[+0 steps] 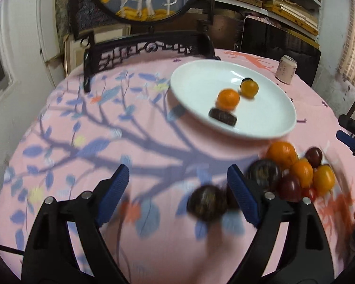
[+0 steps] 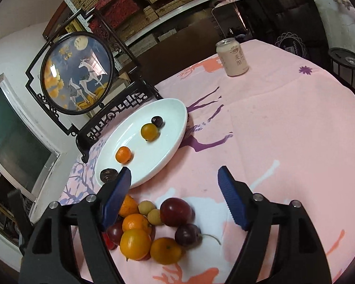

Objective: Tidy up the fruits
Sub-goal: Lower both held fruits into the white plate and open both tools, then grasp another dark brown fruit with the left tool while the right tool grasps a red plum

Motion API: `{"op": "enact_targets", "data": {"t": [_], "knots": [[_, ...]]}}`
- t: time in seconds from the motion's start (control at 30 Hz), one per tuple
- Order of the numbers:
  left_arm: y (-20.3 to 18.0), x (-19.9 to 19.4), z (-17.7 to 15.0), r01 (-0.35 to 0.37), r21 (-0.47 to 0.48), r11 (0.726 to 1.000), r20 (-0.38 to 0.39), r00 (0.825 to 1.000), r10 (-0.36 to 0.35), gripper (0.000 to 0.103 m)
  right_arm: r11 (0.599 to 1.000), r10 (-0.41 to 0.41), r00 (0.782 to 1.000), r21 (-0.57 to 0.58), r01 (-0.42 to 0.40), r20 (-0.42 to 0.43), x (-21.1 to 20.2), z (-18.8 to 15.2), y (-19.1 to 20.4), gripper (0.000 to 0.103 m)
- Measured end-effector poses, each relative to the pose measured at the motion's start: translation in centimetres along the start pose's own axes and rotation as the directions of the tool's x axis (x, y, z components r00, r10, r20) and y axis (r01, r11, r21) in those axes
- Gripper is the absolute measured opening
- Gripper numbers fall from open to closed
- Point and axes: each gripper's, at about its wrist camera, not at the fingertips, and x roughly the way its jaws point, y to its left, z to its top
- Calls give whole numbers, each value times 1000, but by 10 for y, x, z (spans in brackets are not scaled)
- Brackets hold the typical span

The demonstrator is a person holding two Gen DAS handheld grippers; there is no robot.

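Both grippers, left gripper (image 1: 177, 184) and right gripper (image 2: 175, 184), stand with jaws apart and empty near the fruit pile (image 2: 151, 227), evidently staged for transfer to the white plate (image 2: 172, 108) farther left, which holds four pieces.

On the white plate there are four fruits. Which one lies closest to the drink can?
The small dark plum, at the plate's can-side end beside the yellow-orange fruit.

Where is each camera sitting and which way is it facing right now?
Left wrist: rides the left gripper, looking across the table at the white plate; its open blue fingers show.
Right wrist: rides the right gripper, above the fruit pile; its open fingers show.
Shared: plate, fruit pile, drink can, deer screen.
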Motion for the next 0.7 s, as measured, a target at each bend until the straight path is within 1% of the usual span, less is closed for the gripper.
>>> {"op": "enact_targets", "data": {"t": [0.07,0.13,0.23,0.37,0.43,0.47,0.5,0.57,0.6,0.63,0.67,0.7], "knots": [[1,-5,-11,11,5,1000,-11,1000,-11,87,1000,1,1000,10,-1,-3,-3,-2,-2,77],[-5,-9,-19,18,43,999,-14,1000,-18,87,1000,4,1000,21,-4,-4,-5,-4,-5,78],[-16,-9,-23,-9,98,995,-12,1000,10,87,1000,-1,1000,19,1,-5,-9,-7,-6,78],[-20,5,-26,-20,120,993,-72,997,28,87,1000,-14,1000,26,14,-12,-9,-10,-9,80],[-24,13,-27,-59,150,987,-84,994,73,87,999,-23,1000,29,23,-13,-8,-10,-9,81],[-26,15,-27,-76,163,984,-82,993,90,88,999,-22,1000,28,23,-14,-8,-10,-9,81],[-28,18,-26,-97,180,979,-74,991,112,89,999,-21,1000,28,21,-15,-8,-10,-9,81],[-25,20,-22,-168,200,965,-39,983,179,89,1000,-23,1000,21,23,-15,-8,-10,-8,81],[-19,22,-19,-209,186,960,-30,975,219,89,999,-27,1000,16,27,-16,-8,-11,-8,81],[-9,23,-16,-225,149,963,-40,972,233,89,999,-28,999,15,28,-17,-8,-11,-8,81],[0,24,-15,-209,111,972,-55,975,216,87,999,-29,999,14,29,-20,-8,-12,-8,81],[7,23,-13,-177,78,981,-64,981,182,87,999,-30,999,12,30,-23,-7,-12,-8,81]]}}
